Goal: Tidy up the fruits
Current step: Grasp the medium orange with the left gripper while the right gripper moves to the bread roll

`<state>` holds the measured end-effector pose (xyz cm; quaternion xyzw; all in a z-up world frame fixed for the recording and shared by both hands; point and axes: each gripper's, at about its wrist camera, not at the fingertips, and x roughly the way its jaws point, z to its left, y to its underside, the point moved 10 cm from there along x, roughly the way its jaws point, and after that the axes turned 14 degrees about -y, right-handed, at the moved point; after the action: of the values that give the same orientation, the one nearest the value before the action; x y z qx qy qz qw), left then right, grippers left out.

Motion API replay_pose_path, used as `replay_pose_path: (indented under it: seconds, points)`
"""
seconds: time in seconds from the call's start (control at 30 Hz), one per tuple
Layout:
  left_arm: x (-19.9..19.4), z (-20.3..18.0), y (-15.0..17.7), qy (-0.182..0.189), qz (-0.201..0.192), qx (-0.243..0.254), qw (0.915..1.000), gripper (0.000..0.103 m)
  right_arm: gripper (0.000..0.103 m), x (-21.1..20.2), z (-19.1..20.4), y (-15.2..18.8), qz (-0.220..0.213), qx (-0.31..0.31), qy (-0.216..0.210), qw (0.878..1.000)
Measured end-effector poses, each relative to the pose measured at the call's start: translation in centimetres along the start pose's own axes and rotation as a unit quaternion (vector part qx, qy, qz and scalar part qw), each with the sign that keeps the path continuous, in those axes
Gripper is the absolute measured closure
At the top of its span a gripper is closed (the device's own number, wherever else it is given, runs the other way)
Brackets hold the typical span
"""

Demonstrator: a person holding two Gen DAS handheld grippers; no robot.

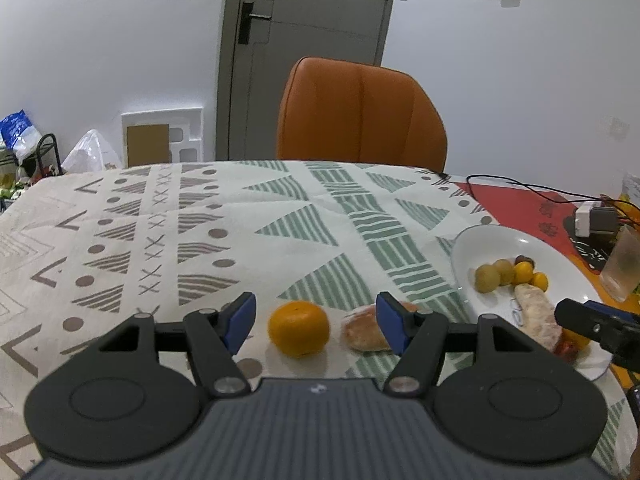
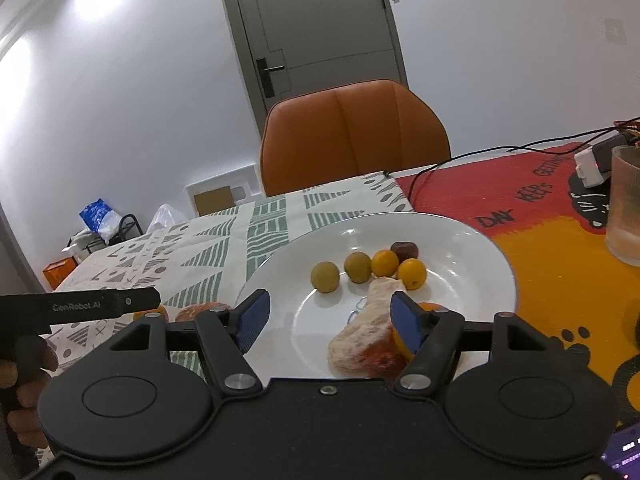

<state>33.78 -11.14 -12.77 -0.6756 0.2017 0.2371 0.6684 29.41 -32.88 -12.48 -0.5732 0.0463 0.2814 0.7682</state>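
An orange (image 1: pixel 299 328) lies on the patterned tablecloth between the fingers of my left gripper (image 1: pixel 315 311), which is open and does not touch it. A reddish-white fruit piece (image 1: pixel 362 334) sits just right of the orange, partly behind the right finger. The white plate (image 2: pixel 472 240) holds two greenish small fruits (image 2: pixel 325 276), two yellow ones (image 2: pixel 412 273), a dark one (image 2: pixel 404 250) and a large pale peel piece (image 2: pixel 366 340). My right gripper (image 2: pixel 330 307) hovers open over the plate's near side. Another orange (image 2: pixel 434 306) shows behind its right finger.
An orange chair (image 1: pixel 360 112) stands at the table's far edge. To the right lie a red and yellow mat (image 2: pixel 540 240), a frosted glass (image 2: pixel 626 204), a white charger (image 2: pixel 590 164) and black cables (image 1: pixel 516 184). A hand (image 2: pixel 24 364) holds the left gripper's handle.
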Motion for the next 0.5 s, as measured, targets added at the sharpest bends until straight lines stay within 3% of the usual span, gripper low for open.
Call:
replay_pose_path:
  seconds: [0.2,0.27,0.3,0.33,0.5]
  points:
    - [1.7,1.1,1.0,-0.009,0.015,-0.019,0.9997,0.039,0.036,1.1,1.0,0.0,0.01,-0.007,-0.004,1.0]
    - [2.2,1.2,1.5,-0.002,0.026,-0.025,0.9994,0.046,0.036,1.4,1.5,0.0,0.014,-0.013,-0.006,1.0]
    - [2.2,1.2,1.7,0.004,0.029,-0.025,0.9993,0.061,0.036,1.6,1.8,0.0,0.016,-0.016,-0.008,1.0]
    - [2.2,1.1,1.8,0.014,0.032,-0.027,0.999,0.067,0.036,1.8,2.1,0.0,0.017,-0.019,-0.01,1.0]
    - [1.4,2.2,1.5,0.01,0.026,-0.033,0.9991,0.067,0.036,2.9,3.6,0.0,0.026,-0.034,-0.023,0.999]
